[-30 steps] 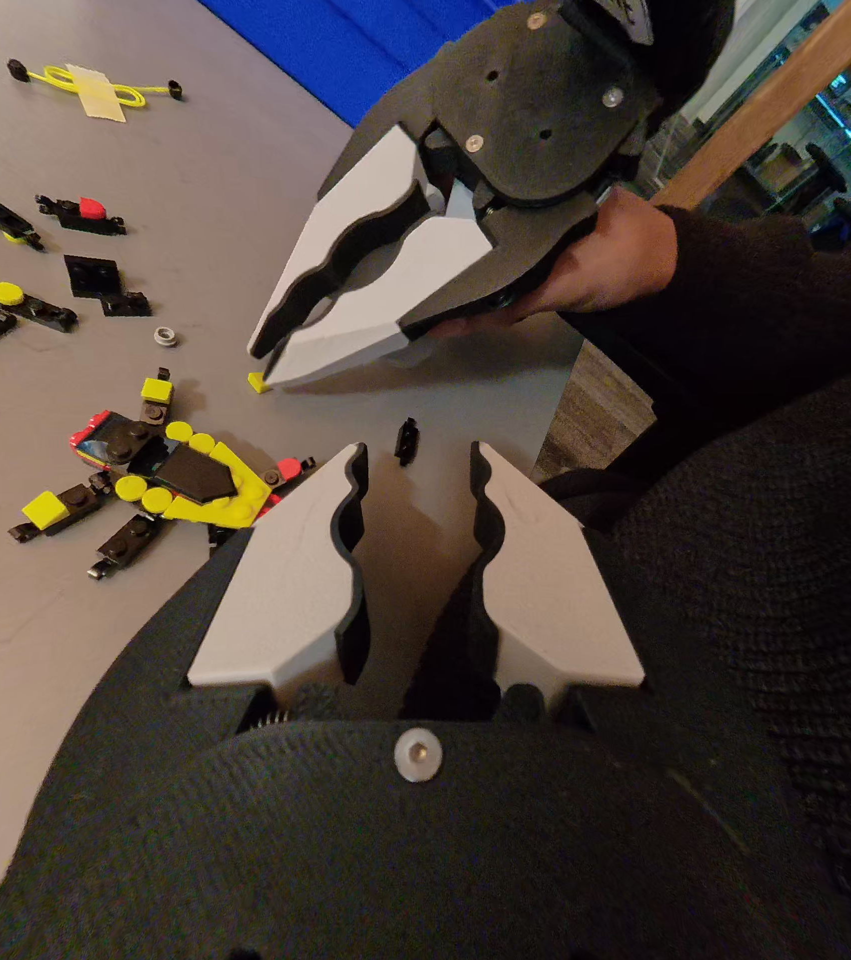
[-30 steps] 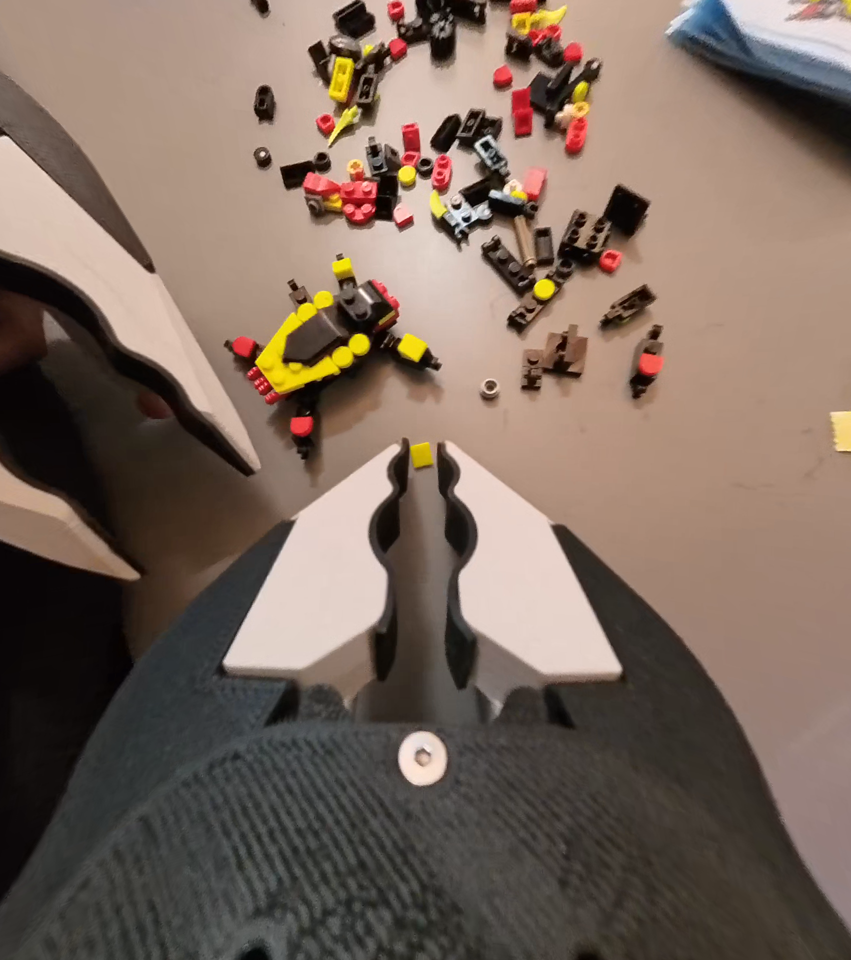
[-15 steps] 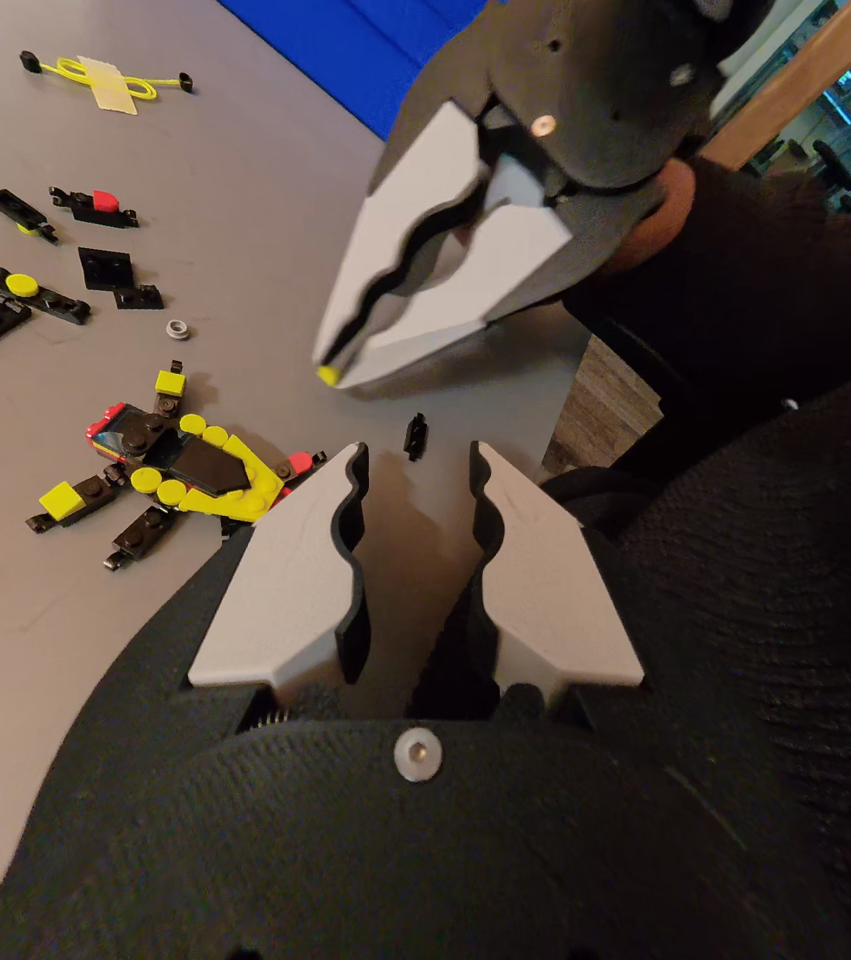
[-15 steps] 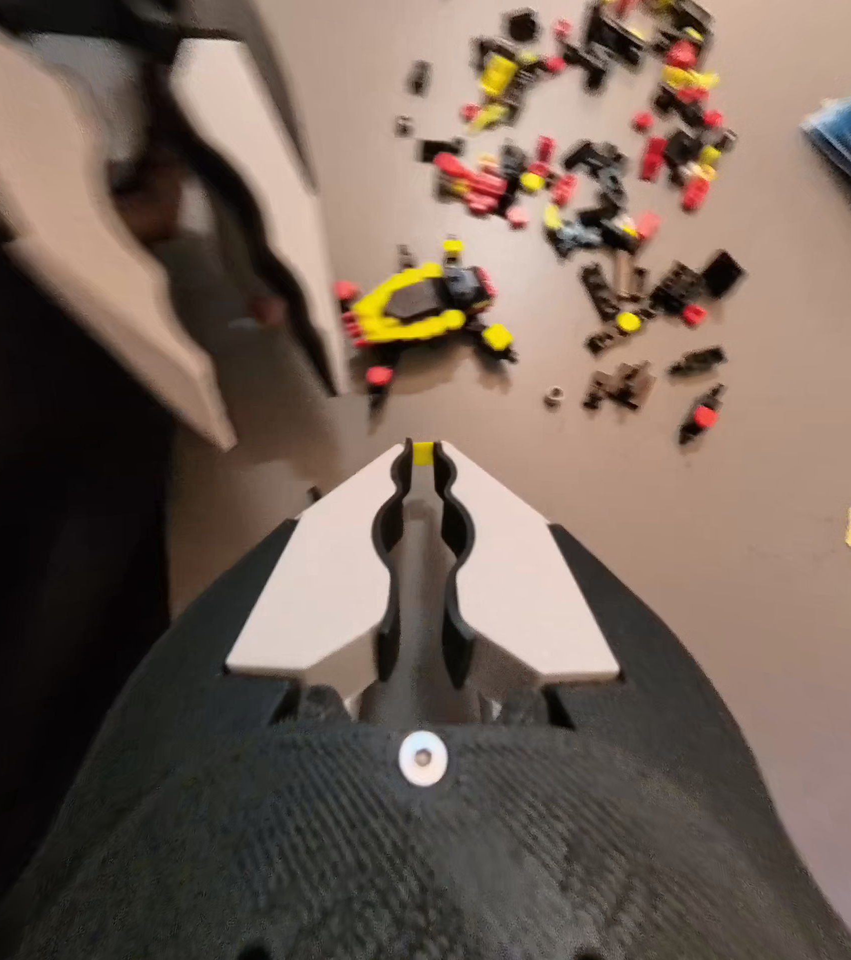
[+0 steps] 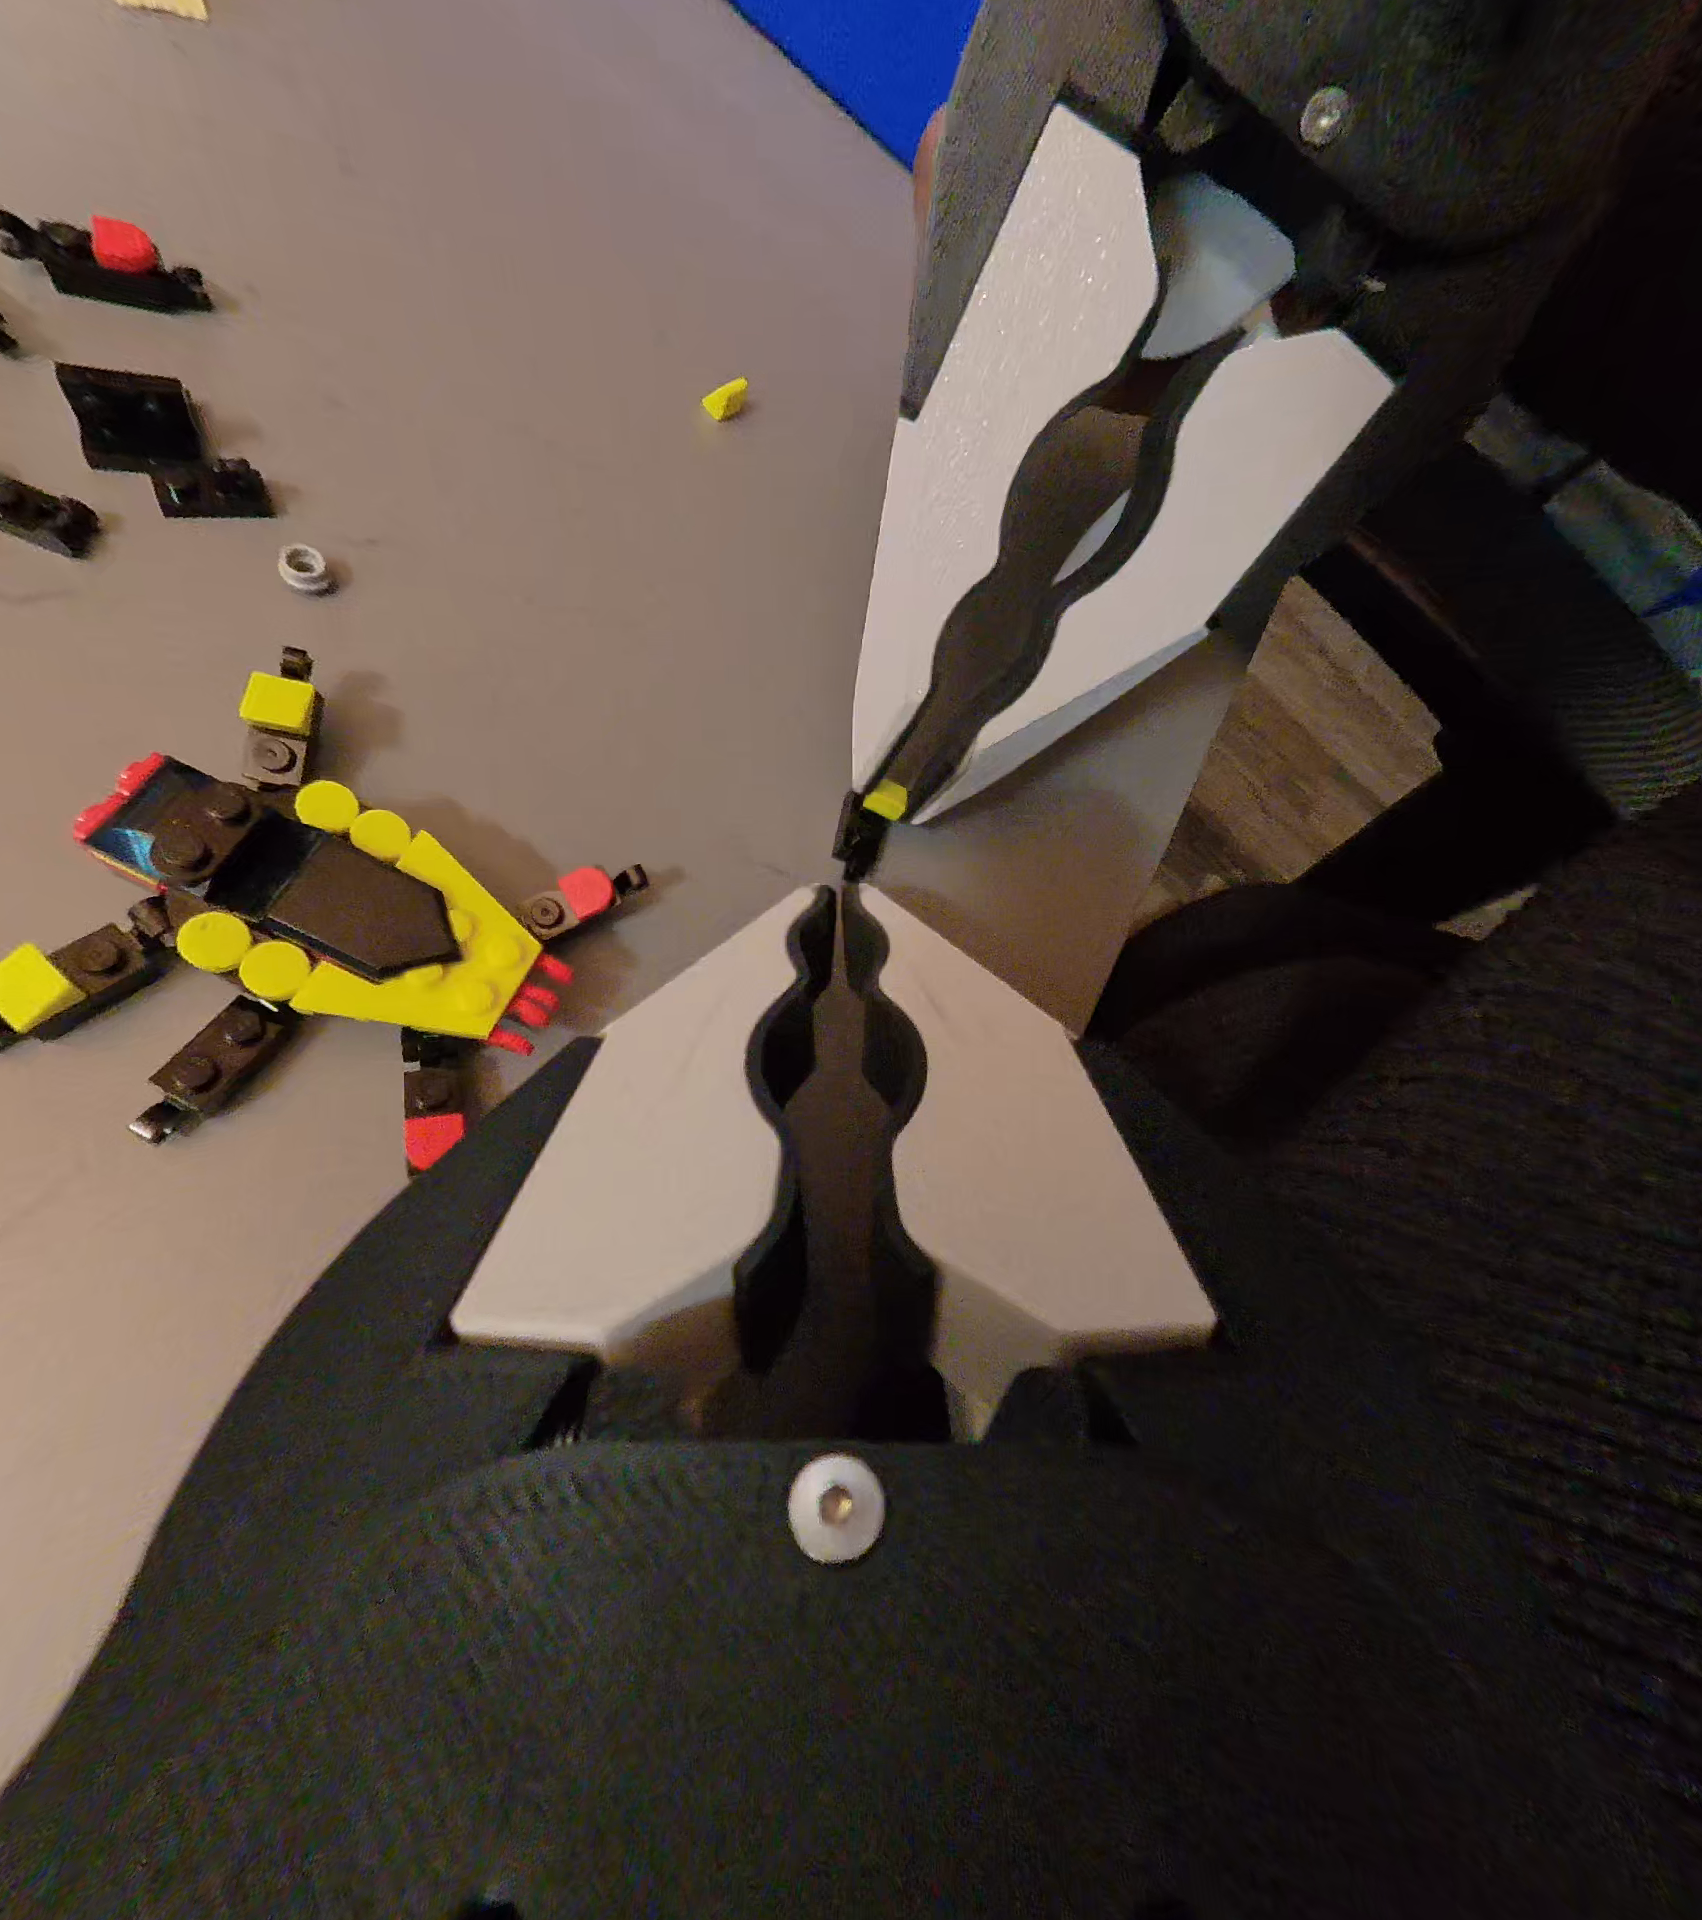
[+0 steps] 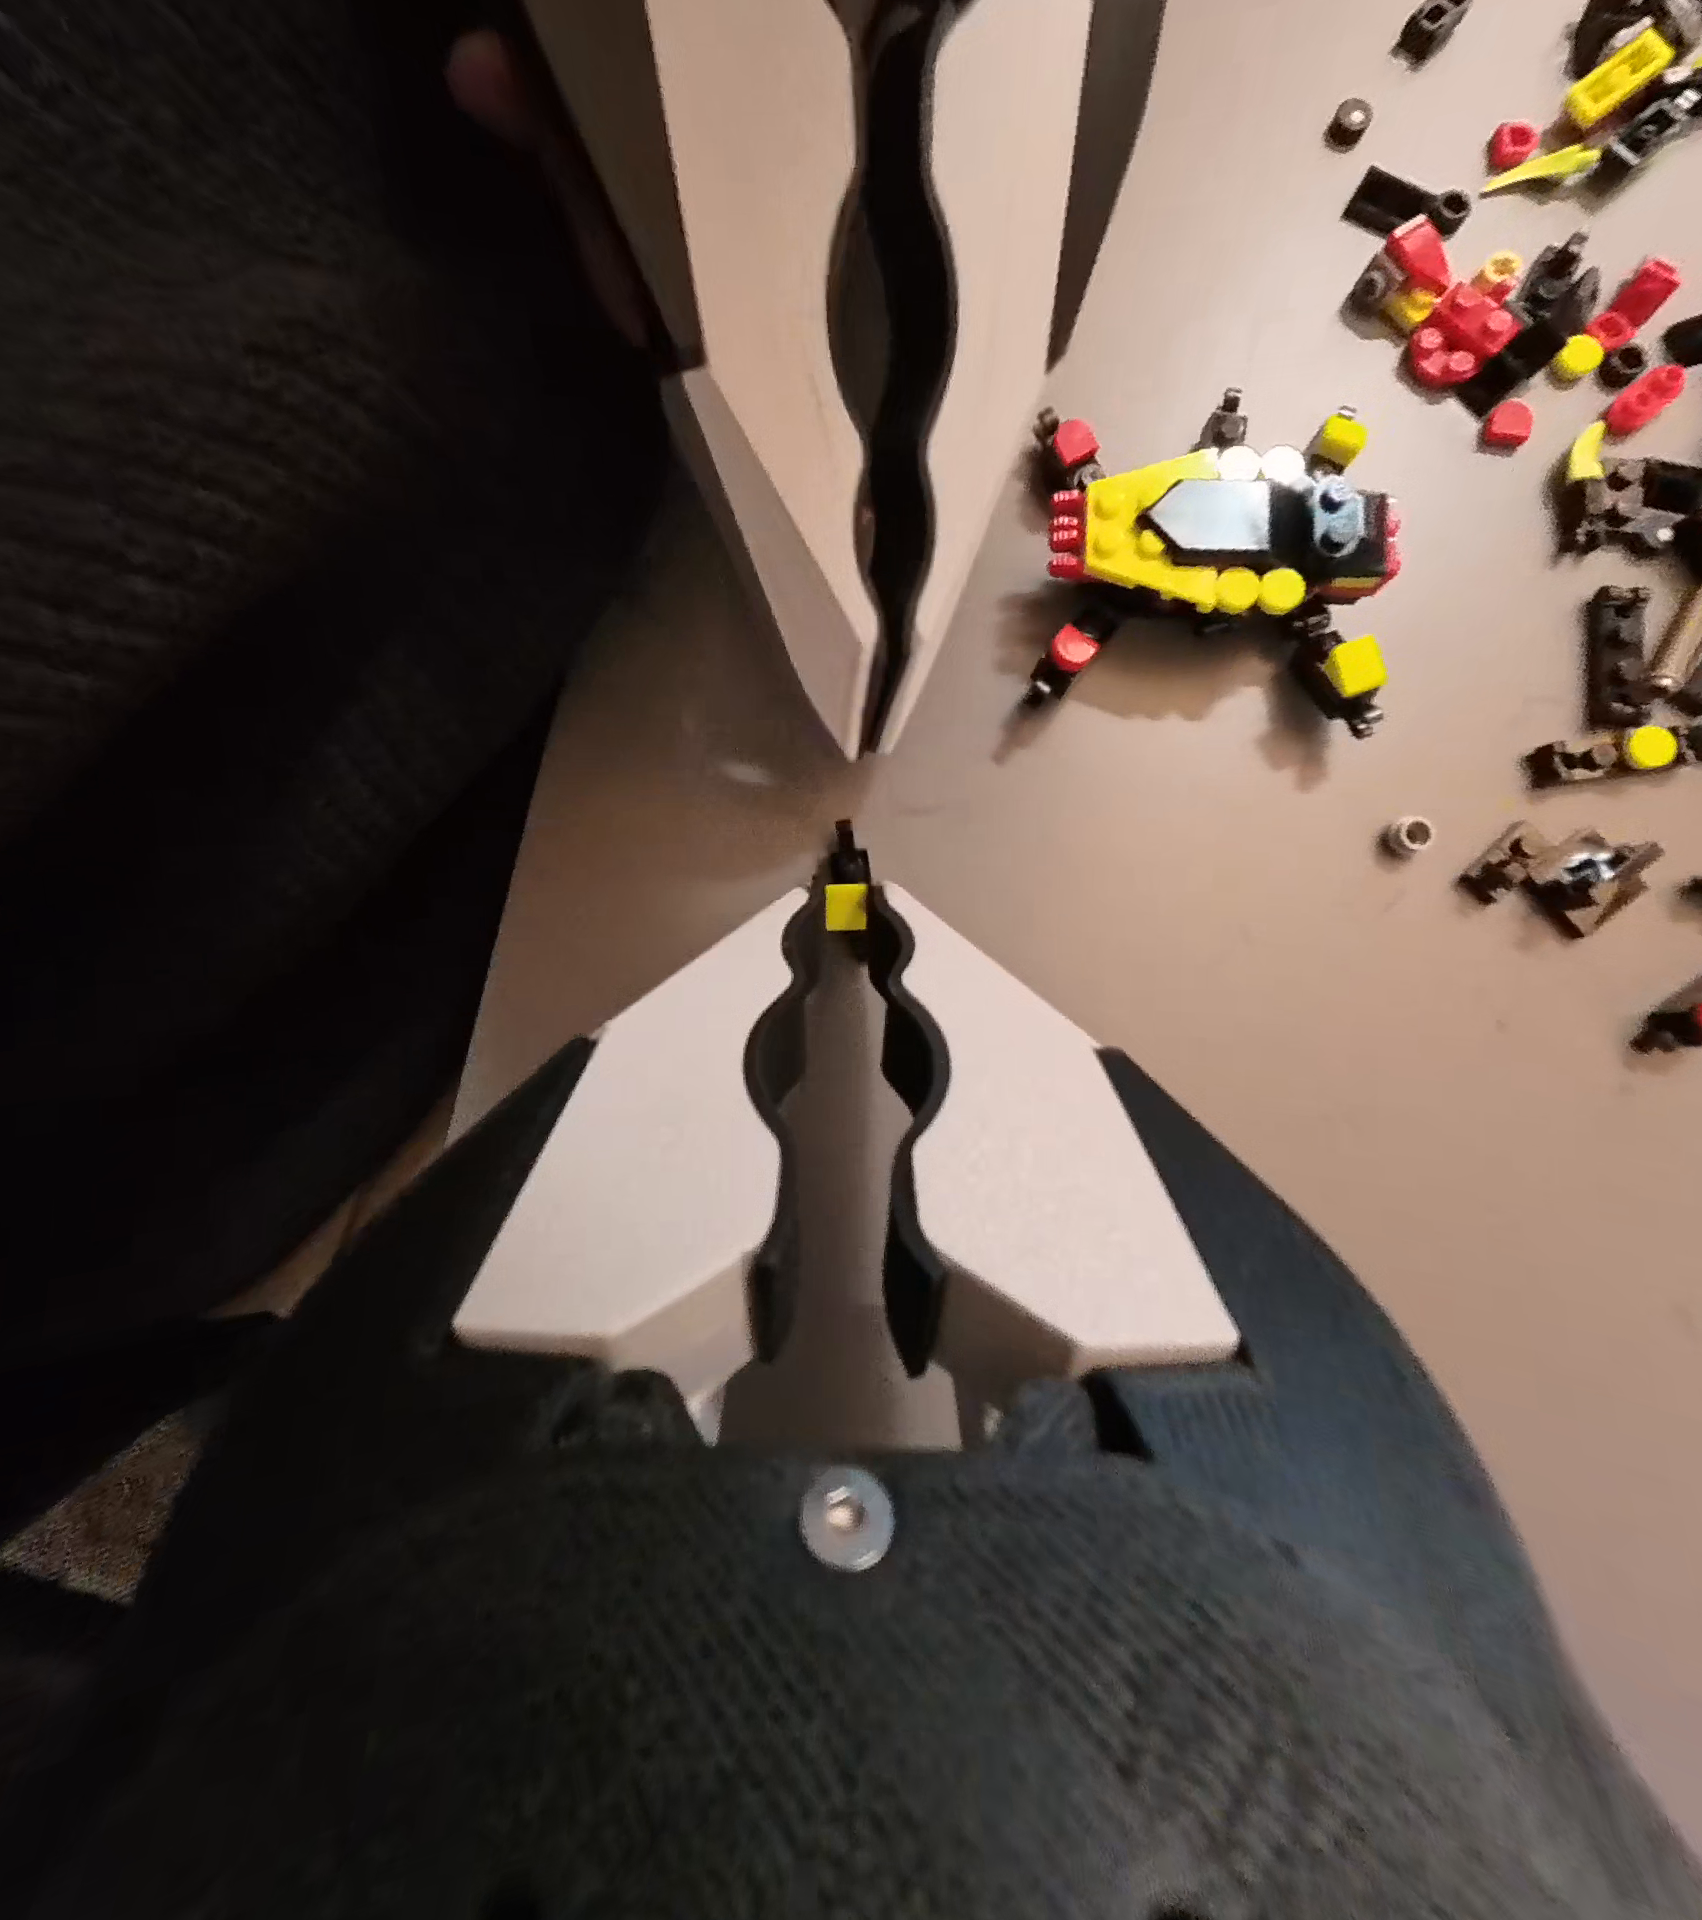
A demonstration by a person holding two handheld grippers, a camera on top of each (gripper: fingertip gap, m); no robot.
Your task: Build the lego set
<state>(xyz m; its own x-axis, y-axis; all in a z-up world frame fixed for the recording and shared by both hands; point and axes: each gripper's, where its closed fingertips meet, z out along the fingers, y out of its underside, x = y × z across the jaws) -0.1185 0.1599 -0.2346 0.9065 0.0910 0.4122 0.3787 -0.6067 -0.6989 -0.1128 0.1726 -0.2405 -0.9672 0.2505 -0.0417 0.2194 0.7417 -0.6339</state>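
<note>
Left gripper (image 5: 839, 891), wide open a second ago, now closed at the tips on small black piece (image 5: 855, 831). Right gripper (image 6: 845, 902), nipping yellow tile (image 6: 845, 906), brought tip to tip above table (image 5: 514, 260). Tile against black piece, seemingly being pressed on; half-built model (image 5: 327, 914) aside, leftward.

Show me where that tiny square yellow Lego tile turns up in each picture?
Left wrist view: the tiny square yellow Lego tile sits centre, pinched at the far tool's tips.
Right wrist view: centre, at this tool's own tips.
Shared landmark: the yellow-and-black partly built Lego model on the grey table.
</note>
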